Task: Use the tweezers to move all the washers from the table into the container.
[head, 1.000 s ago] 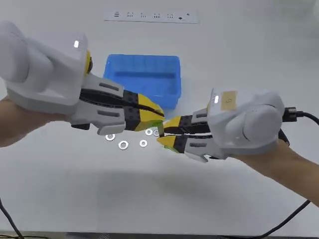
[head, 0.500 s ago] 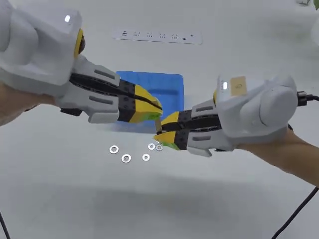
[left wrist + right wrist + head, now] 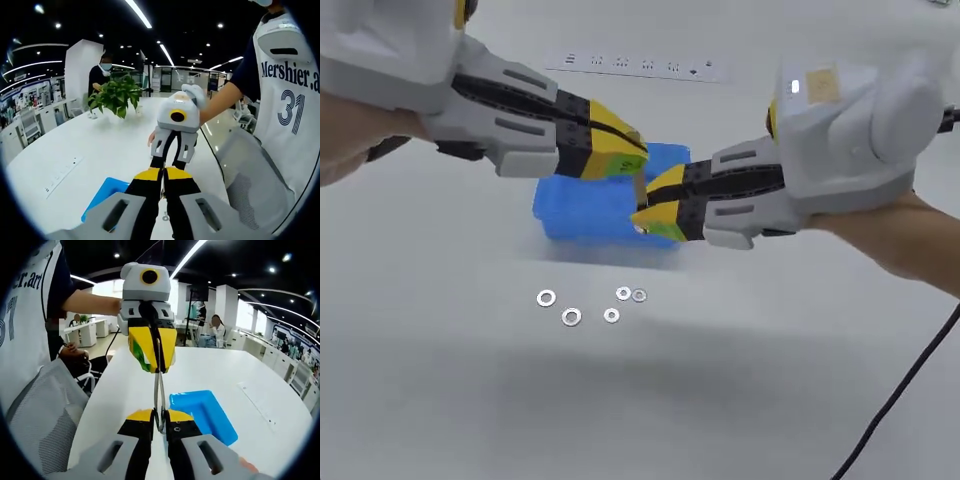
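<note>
Washers (image 3: 571,317), five in all, lie loose in a small cluster on the white table (image 3: 470,400), just in front of the blue container (image 3: 575,215) and outside it. Two of them sit side by side, nearly touching; the other three are spaced a little apart to their left. Above the container's near right corner, two hand-held grippers meet tip to tip in the air. The left gripper (image 3: 638,160) reaches in from the upper left and the right gripper (image 3: 642,212) from the right, each with yellow and black jaw ends. Between them is a pair of slim metal tweezers (image 3: 159,385). In the right gripper view the tweezers run straight from the left gripper's closed yellow jaws down into the right gripper's own jaws, which are pressed together around the tweezers' lower end. In the left gripper view that gripper's own jaws are likewise clamped together, with a thin sliver of metal between them, and the right gripper faces it head on. Whether the tweezers hold a washer cannot be told. A white power strip (image 3: 635,65) lies on the table beyond the container, and a dark cable (image 3: 895,405) trails away at the lower right. The left gripper view also shows a potted plant (image 3: 112,95) farther down the table and the person's white numbered jersey (image 3: 285,100).
</note>
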Motion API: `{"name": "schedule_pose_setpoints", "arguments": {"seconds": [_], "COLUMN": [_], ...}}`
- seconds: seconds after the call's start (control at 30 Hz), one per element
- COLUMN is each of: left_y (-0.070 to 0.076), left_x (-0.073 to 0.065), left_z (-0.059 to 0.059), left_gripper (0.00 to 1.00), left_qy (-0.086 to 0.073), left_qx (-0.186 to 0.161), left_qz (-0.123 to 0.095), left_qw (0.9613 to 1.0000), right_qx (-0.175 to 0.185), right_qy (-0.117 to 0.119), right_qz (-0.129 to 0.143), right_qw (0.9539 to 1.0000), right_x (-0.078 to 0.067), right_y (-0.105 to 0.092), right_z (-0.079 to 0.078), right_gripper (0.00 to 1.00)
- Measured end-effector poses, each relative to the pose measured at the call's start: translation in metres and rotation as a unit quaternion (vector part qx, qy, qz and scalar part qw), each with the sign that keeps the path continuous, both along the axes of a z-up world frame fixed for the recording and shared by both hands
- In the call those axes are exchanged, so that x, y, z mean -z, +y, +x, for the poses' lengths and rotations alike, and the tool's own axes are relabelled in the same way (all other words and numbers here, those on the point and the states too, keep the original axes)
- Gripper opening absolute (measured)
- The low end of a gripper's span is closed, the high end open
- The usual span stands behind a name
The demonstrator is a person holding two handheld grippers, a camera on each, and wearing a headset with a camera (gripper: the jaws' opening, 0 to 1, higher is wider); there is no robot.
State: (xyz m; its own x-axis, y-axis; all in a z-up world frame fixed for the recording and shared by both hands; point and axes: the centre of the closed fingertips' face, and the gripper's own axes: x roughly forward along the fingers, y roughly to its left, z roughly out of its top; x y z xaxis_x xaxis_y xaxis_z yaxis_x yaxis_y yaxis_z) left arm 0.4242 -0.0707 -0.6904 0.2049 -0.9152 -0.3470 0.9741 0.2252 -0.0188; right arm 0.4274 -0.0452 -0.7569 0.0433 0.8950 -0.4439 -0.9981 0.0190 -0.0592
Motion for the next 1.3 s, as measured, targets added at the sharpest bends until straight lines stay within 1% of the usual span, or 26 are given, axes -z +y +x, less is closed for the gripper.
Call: {"name": "schedule_pose_setpoints", "arguments": {"seconds": [0.13,0.2,0.27,0.33,0.37,0.4,0.43,0.5,0.6,0.63,0.7,0.73,0.8,0.83,0.93,1.0,1.1,1.17,1.3], "left_y": [0.004,0.006,0.010,0.014,0.015,0.016,0.017,0.019,0.021,0.021,0.021,0.021,0.021,0.021,0.021,0.021,0.021,0.022,0.021], "left_x": [0.003,0.004,0.006,0.011,0.014,0.018,0.021,0.029,0.040,0.046,0.055,0.059,0.067,0.069,0.077,0.081,0.088,0.091,0.095], "left_z": [0.013,0.020,0.030,0.040,0.043,0.048,0.051,0.058,0.067,0.069,0.075,0.076,0.081,0.082,0.088,0.090,0.092,0.091,0.090], "left_gripper": [0.06,0.06,0.06,0.06,0.06,0.06,0.06,0.06,0.06,0.06,0.06,0.06,0.06,0.06,0.06,0.06,0.06,0.06,0.06], "left_qy": [-0.009,-0.017,-0.020,-0.023,-0.023,-0.028,-0.025,-0.021,-0.015,-0.011,-0.008,-0.003,-0.004,-0.001,0.006,0.006,0.009,0.013,0.011], "left_qx": [0.005,0.006,0.007,0.006,0.007,0.010,0.011,0.012,0.011,0.013,0.012,0.012,0.013,0.013,0.014,0.015,0.015,0.017,0.021], "left_qz": [0.011,0.015,0.016,0.025,0.029,0.035,0.035,0.038,0.042,0.045,0.049,0.050,0.055,0.055,0.053,0.052,0.054,0.055,0.059], "left_qw": [0.9999,0.9997,0.9996,0.9994,0.9993,0.9989,0.9990,0.9990,0.9989,0.9989,0.9987,0.9986,0.9984,0.9984,0.9985,0.9985,0.9984,0.9983,0.9980], "right_qx": [-0.003,-0.001,0.000,0.001,0.001,0.000,-0.001,-0.002,-0.002,-0.004,-0.003,-0.004,0.000,0.000,0.001,0.001,0.000,-0.001,-0.006], "right_qy": [-0.014,-0.018,-0.019,-0.022,-0.021,-0.020,-0.020,-0.019,-0.008,-0.006,-0.006,-0.005,-0.002,0.001,0.010,0.012,0.014,0.009,0.000], "right_qz": [-0.004,-0.003,-0.001,-0.003,-0.004,-0.004,-0.005,-0.011,-0.015,-0.018,-0.027,-0.029,-0.035,-0.036,-0.039,-0.041,-0.044,-0.051,-0.061], "right_qw": [0.9999,0.9998,0.9998,0.9998,0.9998,0.9998,0.9998,0.9998,0.9998,0.9998,0.9996,0.9996,0.9994,0.9993,0.9992,0.9991,0.9990,0.9987,0.9981], "right_x": [0.003,0.003,0.005,0.009,0.013,0.015,0.018,0.029,0.041,0.045,0.056,0.059,0.068,0.072,0.079,0.083,0.089,0.093,0.097], "right_y": [0.005,0.008,0.010,0.013,0.014,0.015,0.016,0.017,0.019,0.019,0.020,0.020,0.020,0.020,0.021,0.021,0.021,0.021,0.021], "right_z": [0.012,0.021,0.031,0.040,0.044,0.046,0.048,0.060,0.067,0.067,0.074,0.076,0.082,0.085,0.087,0.089,0.092,0.092,0.090], "right_gripper": [0.10,0.10,0.10,0.10,0.10,0.10,0.10,0.10,0.10,0.10,0.10,0.10,0.10,0.10,0.10,0.10,0.10,0.10,0.10]}}
